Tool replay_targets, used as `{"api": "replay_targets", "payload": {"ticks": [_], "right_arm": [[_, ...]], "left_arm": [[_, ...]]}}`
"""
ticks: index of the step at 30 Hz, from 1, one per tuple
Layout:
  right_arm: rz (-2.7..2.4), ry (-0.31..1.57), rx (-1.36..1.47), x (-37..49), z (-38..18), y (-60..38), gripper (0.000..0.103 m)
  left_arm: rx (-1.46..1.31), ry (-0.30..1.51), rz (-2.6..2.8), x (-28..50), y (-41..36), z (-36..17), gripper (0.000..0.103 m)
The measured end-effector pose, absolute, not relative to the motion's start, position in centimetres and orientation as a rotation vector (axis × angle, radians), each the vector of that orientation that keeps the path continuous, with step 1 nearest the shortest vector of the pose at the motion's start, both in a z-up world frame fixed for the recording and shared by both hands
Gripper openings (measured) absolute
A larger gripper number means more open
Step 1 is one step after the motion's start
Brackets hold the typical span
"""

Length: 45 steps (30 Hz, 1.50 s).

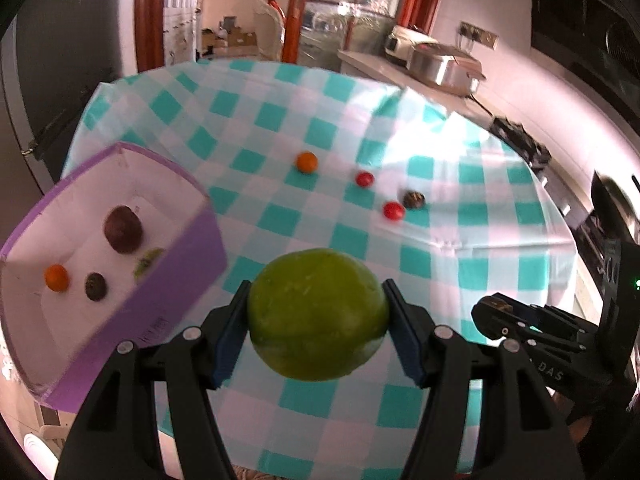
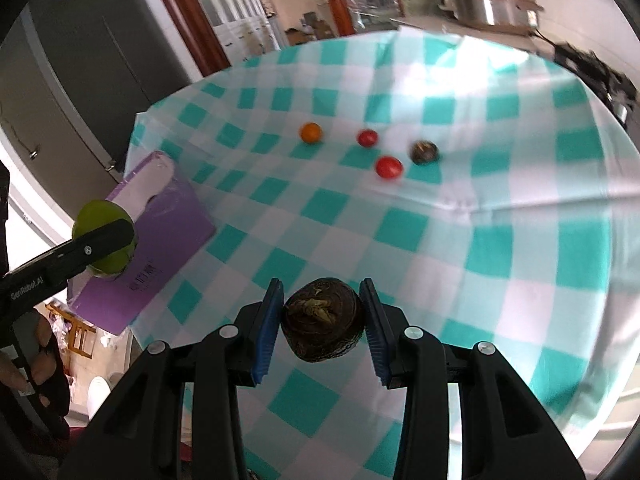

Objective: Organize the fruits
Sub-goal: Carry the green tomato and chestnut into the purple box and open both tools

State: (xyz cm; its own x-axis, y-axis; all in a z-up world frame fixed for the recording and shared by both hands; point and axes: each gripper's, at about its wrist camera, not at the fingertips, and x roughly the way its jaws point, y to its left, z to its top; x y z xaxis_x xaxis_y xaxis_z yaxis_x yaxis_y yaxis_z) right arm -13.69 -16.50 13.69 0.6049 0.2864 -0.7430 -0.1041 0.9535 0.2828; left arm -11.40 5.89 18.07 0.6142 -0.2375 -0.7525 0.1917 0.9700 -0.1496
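My left gripper [image 1: 318, 326] is shut on a large green fruit [image 1: 318, 320], held above the checked tablecloth just right of the purple box [image 1: 176, 276]. The box holds a dark purple fruit [image 1: 123, 229], a small orange fruit [image 1: 56, 278] and a small dark fruit [image 1: 96, 286]. My right gripper [image 2: 323, 326] is shut on a dark brown fruit [image 2: 323, 320] above the table. On the cloth lie an orange fruit [image 2: 311, 133], two red fruits [image 2: 367, 138] [image 2: 388, 167] and a dark fruit [image 2: 423, 151]. The left gripper with the green fruit [image 2: 105, 236] shows beside the box [image 2: 160, 232] in the right wrist view.
The table with the teal-and-white checked cloth [image 1: 360, 128] stands in a kitchen. A counter with metal pots [image 1: 444, 66] and a stove [image 1: 520, 140] runs along the right. A dark fridge [image 2: 80, 72] stands at the left behind the table.
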Motion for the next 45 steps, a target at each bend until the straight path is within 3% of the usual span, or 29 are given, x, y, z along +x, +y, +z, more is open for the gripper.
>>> {"api": "replay_targets", "payload": {"ticks": [13,18,23,33,45], "right_arm": [[0.423,0.849,0.087,-4.9,17.7,-2.7,0.039],[0.543,0.865,0.001,-1.1,19.0,5.1,0.039],[0.607,1.010,-0.085,4.2,17.1,12.7,0.039],[0.585,1.297,-0.414,8.1,10.0,21.4,0.039],[0.488,1.495,-0.443,10.6,5.5,21.9,0.039]], "left_arm": [[-0.155,0.826,-0.075,-6.3,21.5,19.6,0.064],[-0.200,0.941,0.006,-4.0,28.8,17.3,0.064],[-0.194,1.148,0.011,-2.2,33.6,13.0,0.064],[-0.012,1.378,-0.257,0.0,31.2,8.2,0.064],[0.103,1.545,-0.372,1.1,29.5,4.3,0.064]]}}
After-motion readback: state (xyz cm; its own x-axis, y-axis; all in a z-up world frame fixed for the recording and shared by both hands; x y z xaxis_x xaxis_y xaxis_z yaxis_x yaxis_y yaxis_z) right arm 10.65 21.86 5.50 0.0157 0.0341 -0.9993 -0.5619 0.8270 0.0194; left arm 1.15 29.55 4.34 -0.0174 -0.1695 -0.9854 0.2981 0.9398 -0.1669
